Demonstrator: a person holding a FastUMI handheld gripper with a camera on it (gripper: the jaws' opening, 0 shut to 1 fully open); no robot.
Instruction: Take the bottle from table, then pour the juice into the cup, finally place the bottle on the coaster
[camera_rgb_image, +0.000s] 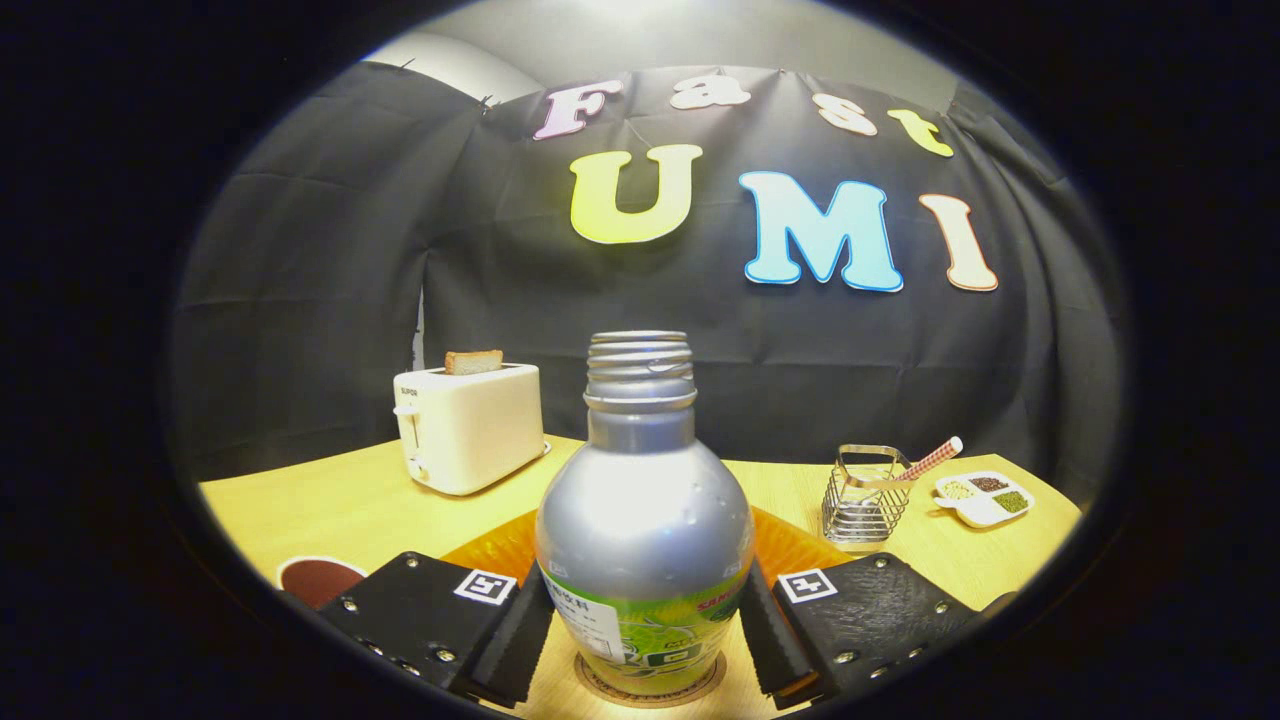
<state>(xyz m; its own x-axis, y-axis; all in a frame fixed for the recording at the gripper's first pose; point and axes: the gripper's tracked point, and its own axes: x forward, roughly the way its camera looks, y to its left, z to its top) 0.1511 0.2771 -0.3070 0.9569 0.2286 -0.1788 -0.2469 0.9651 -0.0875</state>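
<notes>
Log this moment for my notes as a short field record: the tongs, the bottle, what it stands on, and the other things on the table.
tongs: black two-finger tongs, one pad at each side of the bottle, apparently touching it
bottle: silver metal bottle with green label, upright, cap off, between the fingers
under bottle: round brown coaster
behind bottle: orange mat
beside left finger: dark red cup
beyond, left: white toaster holding a bread slice
beyond, right: wire holder, white divided dish
surface: yellow wooden table

White toaster (470, 428) with a slice of bread (474, 361), wire holder (866, 497) with a straw (926, 461), divided dish (983, 497) of seeds, wooden table (300, 510)
</notes>
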